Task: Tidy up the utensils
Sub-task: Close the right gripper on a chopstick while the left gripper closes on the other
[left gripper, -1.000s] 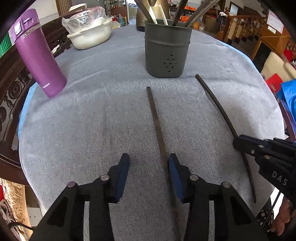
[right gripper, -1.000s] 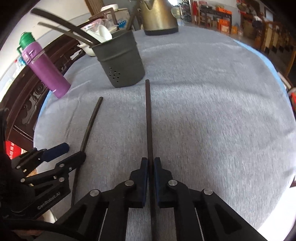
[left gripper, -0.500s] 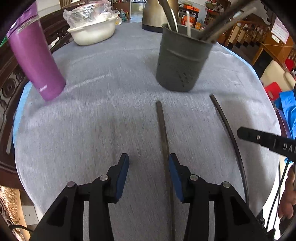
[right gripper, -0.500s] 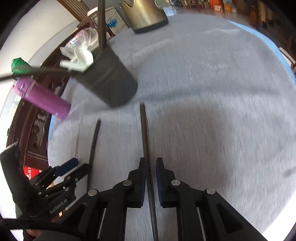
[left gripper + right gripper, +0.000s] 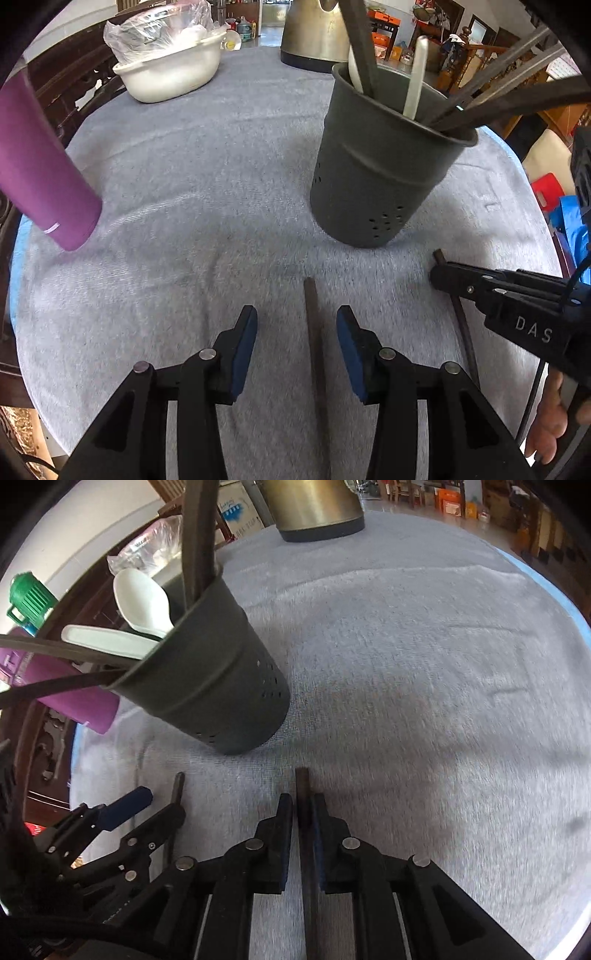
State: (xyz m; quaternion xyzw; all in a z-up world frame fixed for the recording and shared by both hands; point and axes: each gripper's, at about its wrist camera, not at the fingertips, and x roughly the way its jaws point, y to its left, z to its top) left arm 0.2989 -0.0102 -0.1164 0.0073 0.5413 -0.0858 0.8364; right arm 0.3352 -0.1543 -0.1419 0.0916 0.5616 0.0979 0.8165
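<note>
A dark grey utensil holder point(image 5: 384, 162) stands on the grey tablecloth, holding dark chopsticks and white spoons; it also shows in the right wrist view point(image 5: 207, 679). My left gripper point(image 5: 295, 325) is open, its blue pads either side of a dark chopstick point(image 5: 314, 332) lying between them. My right gripper point(image 5: 302, 805) is shut on the other dark chopstick point(image 5: 302, 786), whose tip points toward the holder. In the left wrist view the right gripper point(image 5: 443, 275) sits at the right over that chopstick point(image 5: 463, 332). In the right wrist view the left gripper point(image 5: 155, 806) sits at lower left.
A purple bottle point(image 5: 40, 166) stands at the left. A white bowl point(image 5: 173, 70) under plastic wrap and a metal kettle point(image 5: 314, 33) stand at the back. The round table point(image 5: 443, 664) drops off at its edges, with chairs beyond.
Both grippers have moved forward toward the holder, which now looms larger. The right gripper stays shut on its chopstick; the left stays open around the other.
</note>
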